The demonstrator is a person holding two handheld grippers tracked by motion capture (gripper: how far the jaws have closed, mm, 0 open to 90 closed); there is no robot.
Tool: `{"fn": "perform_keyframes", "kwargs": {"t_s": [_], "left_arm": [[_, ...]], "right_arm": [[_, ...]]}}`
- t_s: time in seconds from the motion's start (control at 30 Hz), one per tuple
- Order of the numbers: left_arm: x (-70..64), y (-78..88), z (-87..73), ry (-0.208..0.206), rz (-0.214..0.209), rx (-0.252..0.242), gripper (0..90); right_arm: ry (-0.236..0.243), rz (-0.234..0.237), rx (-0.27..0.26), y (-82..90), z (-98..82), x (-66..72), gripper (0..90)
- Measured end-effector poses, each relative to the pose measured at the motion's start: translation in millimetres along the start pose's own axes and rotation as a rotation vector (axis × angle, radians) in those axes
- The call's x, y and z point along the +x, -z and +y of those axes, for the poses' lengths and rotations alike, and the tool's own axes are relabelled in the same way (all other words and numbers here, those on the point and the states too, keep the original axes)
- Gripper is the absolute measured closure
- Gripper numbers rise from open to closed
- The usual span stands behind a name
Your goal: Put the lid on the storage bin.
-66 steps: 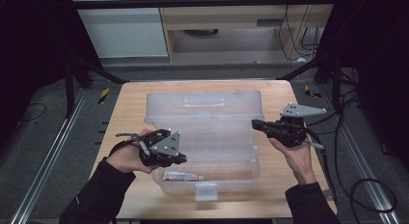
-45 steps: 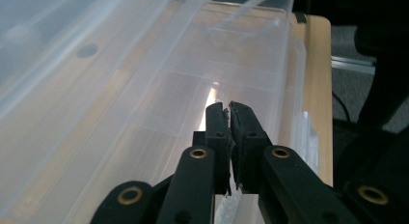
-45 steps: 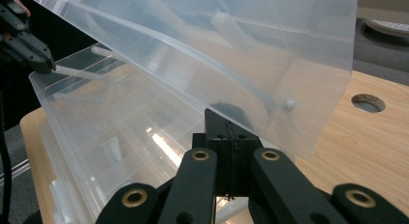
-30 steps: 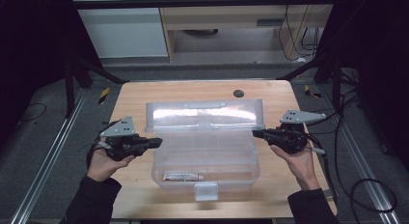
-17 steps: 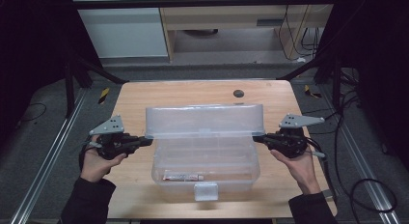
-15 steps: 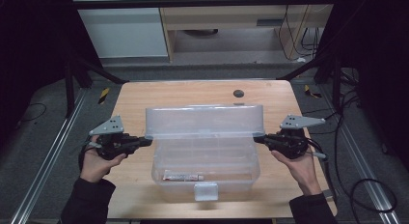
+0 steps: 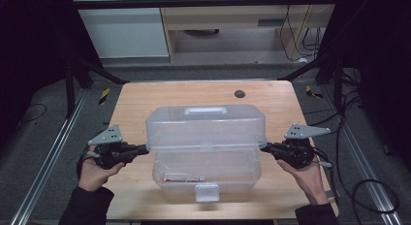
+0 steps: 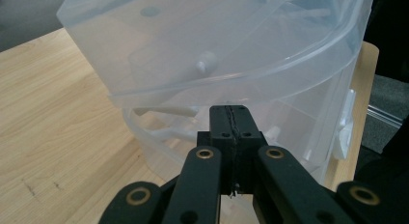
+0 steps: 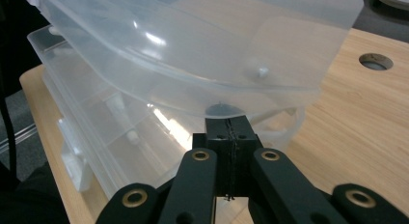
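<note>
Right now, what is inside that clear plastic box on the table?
Through the clear plastic box, a small flat packet with a dark strip lies on the bottom near the front left. White dividers show inside. The half-lowered lid blurs the rear part, so anything there stays hidden.

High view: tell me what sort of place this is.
Probably a lab or workshop recording station: a wooden table inside a dark metal frame, loose cables on grey floor, and a clear plastic box as test object.
</note>
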State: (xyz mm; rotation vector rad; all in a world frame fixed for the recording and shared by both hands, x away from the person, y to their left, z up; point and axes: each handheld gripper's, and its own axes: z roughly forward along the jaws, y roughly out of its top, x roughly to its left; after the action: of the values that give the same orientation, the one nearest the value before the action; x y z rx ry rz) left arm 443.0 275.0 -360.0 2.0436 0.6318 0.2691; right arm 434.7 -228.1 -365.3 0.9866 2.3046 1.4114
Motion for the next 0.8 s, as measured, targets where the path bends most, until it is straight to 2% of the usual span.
{"fn": "perform_keyframes", "kwargs": {"t_s": [0.1,0.27,0.33,0.4,0.47,0.53,0.63,0.8], "left_arm": [[-3.4,-0.9,-3.6,-0.006,0.009,0.016,89.8],[-4.4,-3.5,-10.3,0.0,0.015,0.029,89.8],[-4.5,-4.9,-11.7,0.0,0.02,0.04,89.8],[-6.0,-6.8,-13.1,-0.001,0.021,0.053,89.8],[-6.8,-8.5,-15.3,-0.006,0.021,0.069,89.8],[-7.6,-9.5,-17.8,0.003,0.02,0.07,89.8],[-9.5,-8.6,-18.7,-0.003,0.032,0.084,89.8],[-11.8,-12.2,-20.8,-0.025,0.028,0.118,89.8]], "right_arm": [[-0.006,-0.007,0.014,1.3,-5.7,0.3,90.0],[0.023,-0.044,0.054,0.4,-10.6,5.9,90.0],[0.027,-0.046,0.062,0.0,-12.3,6.9,90.0],[0.01,-0.031,0.052,-0.1,-16.7,5.0,90.0],[-0.003,-0.036,0.063,-0.1,-20.6,3.0,90.0],[0.004,-0.047,0.076,0.4,-21.7,3.5,90.0],[0.015,-0.052,0.091,-1.4,-23.4,4.8,90.0],[0.027,-0.065,0.121,-4.8,-25.9,8.3,90.0]]}}
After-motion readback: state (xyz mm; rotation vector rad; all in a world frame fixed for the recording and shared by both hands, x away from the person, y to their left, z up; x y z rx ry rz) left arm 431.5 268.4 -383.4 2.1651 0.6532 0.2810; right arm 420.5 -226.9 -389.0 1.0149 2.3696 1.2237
